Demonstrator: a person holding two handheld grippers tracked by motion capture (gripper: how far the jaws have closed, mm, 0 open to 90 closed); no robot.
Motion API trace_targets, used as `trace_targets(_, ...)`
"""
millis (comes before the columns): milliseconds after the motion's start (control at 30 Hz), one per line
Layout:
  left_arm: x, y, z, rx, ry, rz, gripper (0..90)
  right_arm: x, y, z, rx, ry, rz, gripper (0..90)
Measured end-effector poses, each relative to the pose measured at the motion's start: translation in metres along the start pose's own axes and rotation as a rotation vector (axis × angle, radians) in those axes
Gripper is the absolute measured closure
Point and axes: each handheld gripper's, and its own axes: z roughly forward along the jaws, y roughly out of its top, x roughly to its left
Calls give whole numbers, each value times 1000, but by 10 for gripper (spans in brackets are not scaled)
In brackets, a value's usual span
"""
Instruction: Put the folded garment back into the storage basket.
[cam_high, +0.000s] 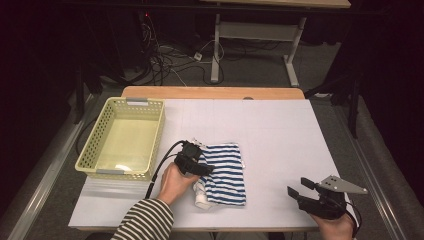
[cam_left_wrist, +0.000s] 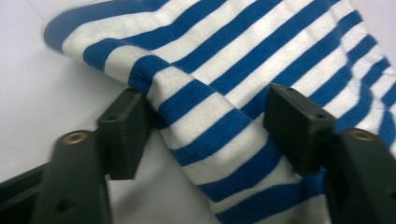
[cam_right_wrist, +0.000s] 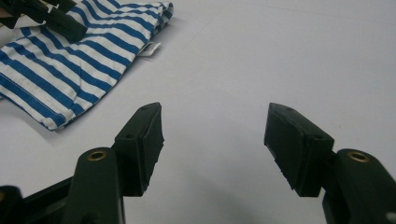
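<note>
At the centre of the high view lies a folded cloth in blue and white stripes, with a small white label at its edge in the upper left of the right gripper view. It rests on a white counter edged in pale wood along the top, with a pale yellow lattice basket at the left. Both grippers, left and right, are black with brass-coloured rivets, the right one topped by a grey plate, and the sleeve at the lower left is striped dark and white.
</note>
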Motion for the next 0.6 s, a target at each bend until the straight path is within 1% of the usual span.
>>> trace_targets(67,-2,0,0,2,-5,3,368,1,0,0,1,0,1,379)
trace_targets(200,-7,0,2,0,-7,10,409,1,0,1,7,2,-2,380)
trace_targets(300,-7,0,2,1,-14,5,453,1,0,1,6,3,-2,380)
trace_targets(467,-6,0,2,-3,-30,13,524,3,0,1,2,2,-4,382)
trace_targets(567,-4,1,1,-3,-48,-5,557,3,0,2,8,5,-3,382)
trace_targets(600,-2,1,1,-4,-62,-16,577,3,0,2,8,7,-4,382)
